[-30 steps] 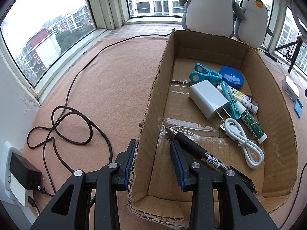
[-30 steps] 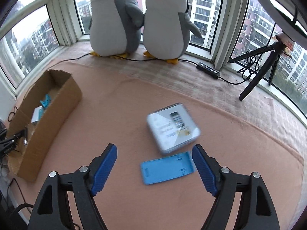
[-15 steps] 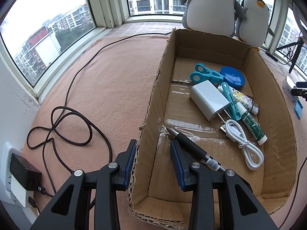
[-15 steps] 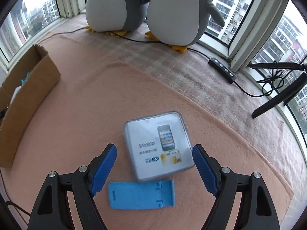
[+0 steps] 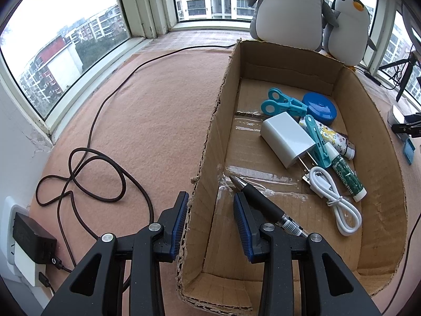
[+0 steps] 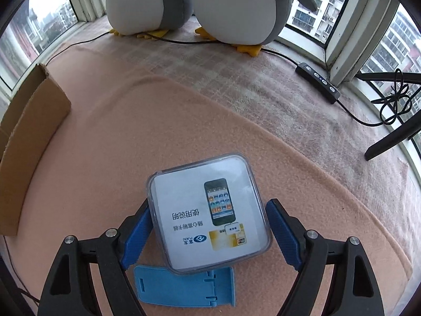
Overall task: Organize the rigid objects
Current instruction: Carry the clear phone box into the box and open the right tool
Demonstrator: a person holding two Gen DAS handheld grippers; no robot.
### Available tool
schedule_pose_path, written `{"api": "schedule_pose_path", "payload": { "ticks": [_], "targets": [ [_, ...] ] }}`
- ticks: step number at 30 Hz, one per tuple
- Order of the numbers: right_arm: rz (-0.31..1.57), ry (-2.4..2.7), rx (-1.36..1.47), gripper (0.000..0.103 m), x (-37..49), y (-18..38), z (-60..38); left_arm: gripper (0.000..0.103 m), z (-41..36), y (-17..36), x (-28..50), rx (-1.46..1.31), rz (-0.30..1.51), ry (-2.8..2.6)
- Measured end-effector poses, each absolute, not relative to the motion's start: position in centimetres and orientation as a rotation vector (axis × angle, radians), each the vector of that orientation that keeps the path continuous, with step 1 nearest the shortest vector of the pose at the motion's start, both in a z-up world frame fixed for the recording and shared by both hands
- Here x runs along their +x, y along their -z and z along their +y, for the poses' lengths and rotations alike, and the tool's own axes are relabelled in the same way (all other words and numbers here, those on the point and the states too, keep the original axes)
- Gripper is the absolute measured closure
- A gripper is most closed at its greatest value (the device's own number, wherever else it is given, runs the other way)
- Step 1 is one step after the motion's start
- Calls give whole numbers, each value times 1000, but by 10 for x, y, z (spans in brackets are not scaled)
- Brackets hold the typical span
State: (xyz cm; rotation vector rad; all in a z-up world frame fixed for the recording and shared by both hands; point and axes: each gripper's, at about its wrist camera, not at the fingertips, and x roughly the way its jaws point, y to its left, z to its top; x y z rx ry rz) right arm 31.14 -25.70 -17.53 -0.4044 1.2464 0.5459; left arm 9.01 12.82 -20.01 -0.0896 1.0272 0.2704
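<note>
Two grippers at work here. Over on the pink blanket [image 6: 105, 137], the right gripper [image 6: 208, 233] straddles a clear plastic case [image 6: 209, 222] with a printed card inside, its blue pads released and standing just off the case's left and right edges, no squeeze showing. Under the case's near edge lies a flat blue phone stand [image 6: 184, 287], touching or overlapping it; hard to say which. That case looks stiff, light and glossy, so I judge it slippery: the rounded corners would squirt out of a pinch, and the straight mid-sides are the place to bite, low enough that the ribbed pads meet the wall, not the lid's rim. Hard acrylic can crack, so a moderate clamp seems wise.

On the other side, the left gripper [image 5: 210, 223] is clenched astride the near left wall of the cardboard box [image 5: 210, 144], apparently steadying it. Inside already: a white charger [image 5: 286, 138], a black pen [image 5: 263, 200], clips and a cable.
</note>
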Motion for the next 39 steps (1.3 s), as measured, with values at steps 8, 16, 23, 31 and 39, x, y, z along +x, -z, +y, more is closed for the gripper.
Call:
{"api": "schedule_pose_path", "payload": {
  "ticks": [8,16,23,31,39],
  "targets": [
    [1266,-518,-367,32,303,173,-255,65,129,200,89,-100,1022,-270],
    [1245,-483,-266,33,283,169,-248,65,128,200,86,-111,1013,-269],
    [1207,-492,-192,34,256,162,-226,65,129,200,86,-106,1010,-267],
    [1161,-508,-101,35,233,138,-218,65,129,201,84,-102,1004,-264],
    [1091,-582,-84,36,208,98,-193,65,130,200,82,-106,997,-260]
  ]
}}
